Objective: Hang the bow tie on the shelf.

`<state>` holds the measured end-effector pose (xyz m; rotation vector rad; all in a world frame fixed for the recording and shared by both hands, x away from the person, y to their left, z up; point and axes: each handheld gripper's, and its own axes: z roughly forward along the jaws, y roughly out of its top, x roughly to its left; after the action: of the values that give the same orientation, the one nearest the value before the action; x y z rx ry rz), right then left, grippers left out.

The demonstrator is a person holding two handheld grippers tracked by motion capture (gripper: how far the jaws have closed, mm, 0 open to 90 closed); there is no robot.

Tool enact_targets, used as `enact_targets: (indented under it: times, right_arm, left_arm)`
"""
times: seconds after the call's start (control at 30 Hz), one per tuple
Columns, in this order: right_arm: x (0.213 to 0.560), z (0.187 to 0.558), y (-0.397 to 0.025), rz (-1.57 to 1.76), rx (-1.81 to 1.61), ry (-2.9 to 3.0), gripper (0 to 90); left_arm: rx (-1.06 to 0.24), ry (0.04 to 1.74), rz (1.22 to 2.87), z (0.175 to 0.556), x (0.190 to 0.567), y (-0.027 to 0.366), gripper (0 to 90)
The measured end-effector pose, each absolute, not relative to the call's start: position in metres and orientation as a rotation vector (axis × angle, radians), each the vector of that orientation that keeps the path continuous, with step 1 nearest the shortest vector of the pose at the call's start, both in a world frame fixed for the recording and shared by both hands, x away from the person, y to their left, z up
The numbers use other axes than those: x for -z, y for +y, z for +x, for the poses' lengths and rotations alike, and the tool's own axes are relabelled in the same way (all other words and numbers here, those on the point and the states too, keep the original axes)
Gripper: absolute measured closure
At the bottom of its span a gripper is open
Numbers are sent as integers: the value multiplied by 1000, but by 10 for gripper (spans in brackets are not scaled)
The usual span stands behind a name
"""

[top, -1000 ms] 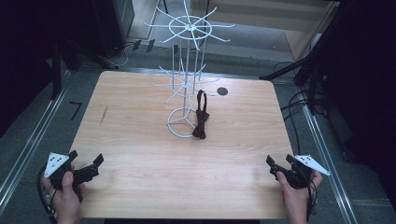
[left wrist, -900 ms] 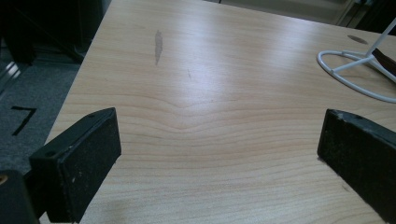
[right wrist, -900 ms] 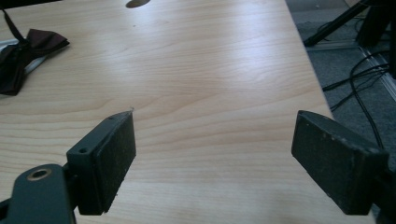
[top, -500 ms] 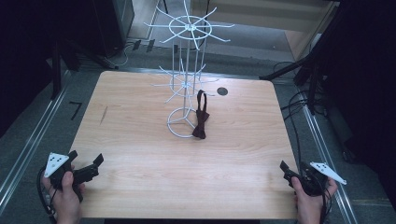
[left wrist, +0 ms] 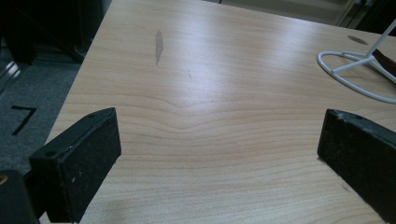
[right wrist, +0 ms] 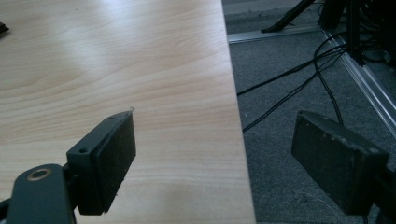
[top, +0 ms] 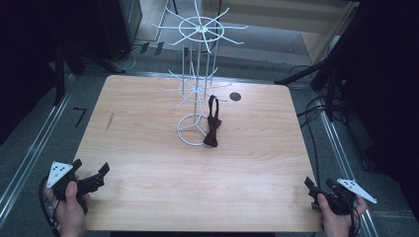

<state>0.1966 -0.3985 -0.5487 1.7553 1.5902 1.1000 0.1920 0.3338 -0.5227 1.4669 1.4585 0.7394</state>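
Note:
A white wire display rack (top: 197, 64) stands at the middle of the wooden table (top: 148, 148), on a ring base (top: 184, 134). A dark brown bow tie (top: 213, 126) hangs from a lower hook, its end down by the base. My left gripper (top: 91, 167) sits at the table's near left corner, open and holding nothing. In the left gripper view its jaws (left wrist: 219, 154) stand wide apart over bare wood, with the rack base (left wrist: 355, 70) and the bow tie's end (left wrist: 385, 60) far off. My right gripper (top: 318, 185) is open at the near right corner. Its jaws (right wrist: 212, 149) straddle the table's right edge.
A round dark hole (top: 235, 96) lies behind the rack and a dark streak (top: 109, 121) marks the wood at left. Black cables (right wrist: 299, 70) run over the grey floor to the right, beside a metal rail (right wrist: 369, 88). A taped mark (top: 79, 116) sits on the floor at left.
My right gripper has drawn back and to the right, out to the table's right edge. The left gripper, the rack and the bow tie have stayed put.

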Motion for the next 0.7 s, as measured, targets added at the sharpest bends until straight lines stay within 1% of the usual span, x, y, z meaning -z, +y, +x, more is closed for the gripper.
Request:
enact_targets:
  times: [0.3,0.7]
  right_arm:
    - [552,187,-404,1768,-1111,1567,145]
    - [552,185,-401,1757,-1080,1522,146]
  left_arm:
    - [-737,1461,1466,192,523,334,1]
    - [-725,1470,1468,193,523,335,0]
